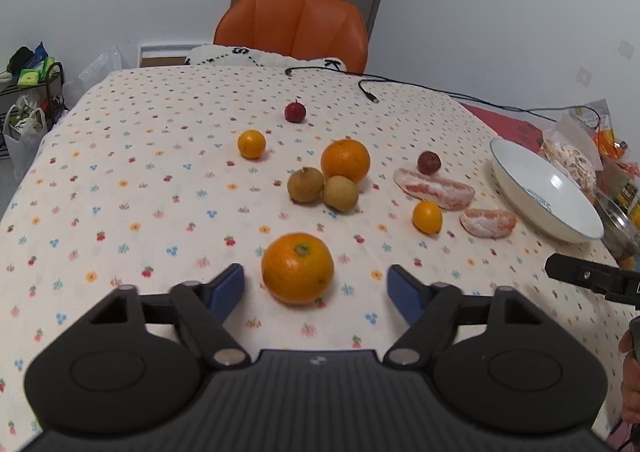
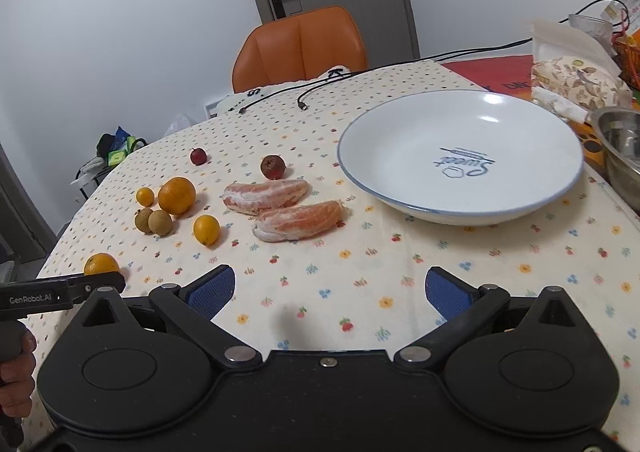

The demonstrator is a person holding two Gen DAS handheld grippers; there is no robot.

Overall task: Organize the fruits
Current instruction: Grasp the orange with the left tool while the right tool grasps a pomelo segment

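The table carries a white plate at its right side, bare inside. Both hand-held grippers, left and right, gape wide, holding nothing. 1 orange sits between the left fingers, untouched.

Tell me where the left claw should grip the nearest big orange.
Grip the nearest orange across its widest middle, coming straight forward and low. It is round with its stem end up, and already sits just ahead of the open left claw, with bare cloth either side.
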